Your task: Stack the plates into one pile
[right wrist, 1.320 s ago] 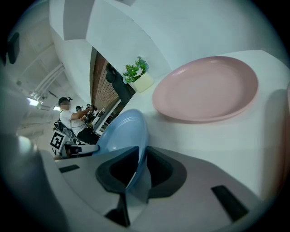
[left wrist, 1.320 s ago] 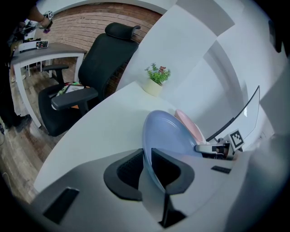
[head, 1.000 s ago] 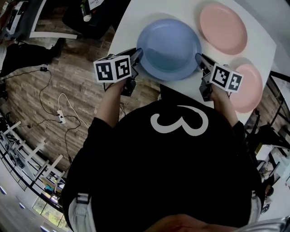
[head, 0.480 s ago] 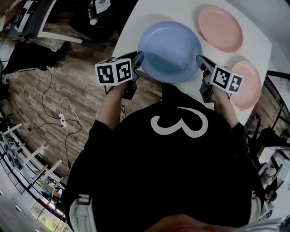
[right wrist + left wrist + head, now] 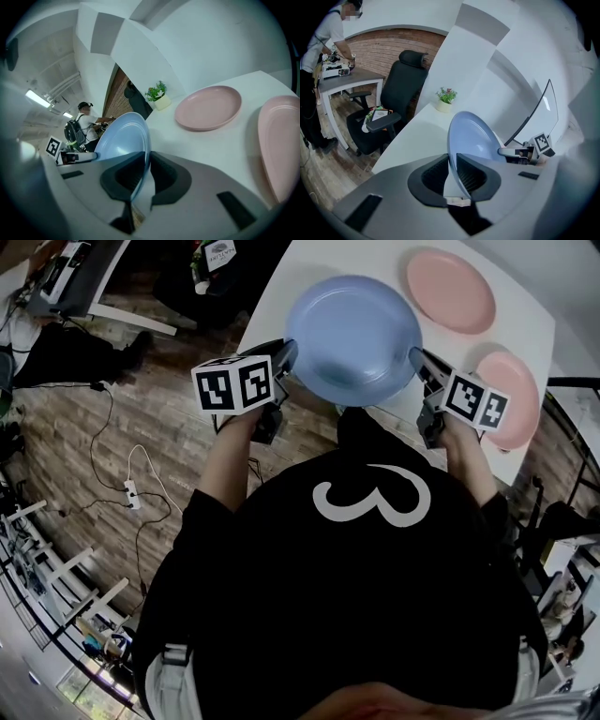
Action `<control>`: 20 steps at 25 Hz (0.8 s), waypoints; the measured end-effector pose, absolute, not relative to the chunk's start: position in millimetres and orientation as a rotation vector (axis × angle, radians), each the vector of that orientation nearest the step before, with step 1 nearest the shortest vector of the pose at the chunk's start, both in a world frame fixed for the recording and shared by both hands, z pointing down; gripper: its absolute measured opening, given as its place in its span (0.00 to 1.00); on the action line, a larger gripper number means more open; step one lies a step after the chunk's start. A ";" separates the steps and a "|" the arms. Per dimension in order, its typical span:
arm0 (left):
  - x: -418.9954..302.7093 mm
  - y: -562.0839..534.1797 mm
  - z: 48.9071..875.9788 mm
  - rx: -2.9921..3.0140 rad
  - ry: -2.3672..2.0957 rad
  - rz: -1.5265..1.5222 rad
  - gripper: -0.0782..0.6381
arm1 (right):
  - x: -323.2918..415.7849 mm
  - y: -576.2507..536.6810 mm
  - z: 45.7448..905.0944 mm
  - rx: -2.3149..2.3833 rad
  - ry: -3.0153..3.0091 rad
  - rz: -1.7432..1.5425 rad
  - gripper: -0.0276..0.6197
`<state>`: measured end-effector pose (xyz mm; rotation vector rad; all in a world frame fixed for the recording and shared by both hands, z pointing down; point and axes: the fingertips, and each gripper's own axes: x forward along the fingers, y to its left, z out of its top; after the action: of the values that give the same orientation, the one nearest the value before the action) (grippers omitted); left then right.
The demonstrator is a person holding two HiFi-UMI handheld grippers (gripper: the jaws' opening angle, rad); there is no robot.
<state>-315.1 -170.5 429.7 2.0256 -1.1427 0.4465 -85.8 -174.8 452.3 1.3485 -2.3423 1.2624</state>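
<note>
A round, shallow, pale blue plastic plate (image 5: 352, 334) sits between the two hand-held grippers, over the near edge of the white table (image 5: 328, 263). The left gripper (image 5: 289, 354) takes the plate's rim at about 9 o'clock. In the left gripper view its two dark ribbed pads are at a narrow setting, one on each face of the rim, and they press on the blue plate (image 5: 476, 140). The right gripper (image 5: 417, 360) takes the opposite rim at about 3 o'clock. Its jaws have just been closing, and in the right gripper view the thin edge of the plate (image 5: 122, 140) runs down between the pads, which pinch it. From both gripper views the plate looks raised off the tabletop, with the white surface showing past it.

Two round pink plastic plates lie flat on the table, apart from each other and from the blue one. The far pink plate (image 5: 450, 292) is at about 1 o'clock from the blue plate. The near pink plate (image 5: 511, 399) is at about 4 o'clock, just beyond the right gripper's marker cube.

A small potted green plant (image 5: 446, 98) stands at the far end of the table. A black office chair (image 5: 393, 108) stands off the table's side, at about 10 o'clock in the left gripper view.
</note>
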 end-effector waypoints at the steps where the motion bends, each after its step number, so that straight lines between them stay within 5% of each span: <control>1: -314.4 -167.9 424.8 2.039 -1.143 0.446 0.20 | -85.6 -171.8 448.2 1.357 -2.351 1.257 0.13; 20: -258.8 -141.8 383.6 2.166 -1.060 0.418 0.20 | -29.1 -124.1 407.1 1.527 -2.361 1.214 0.12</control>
<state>-258.8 -141.8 383.6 2.1661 -1.0595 0.4180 -29.1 -124.1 407.1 1.5274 -2.3605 1.2136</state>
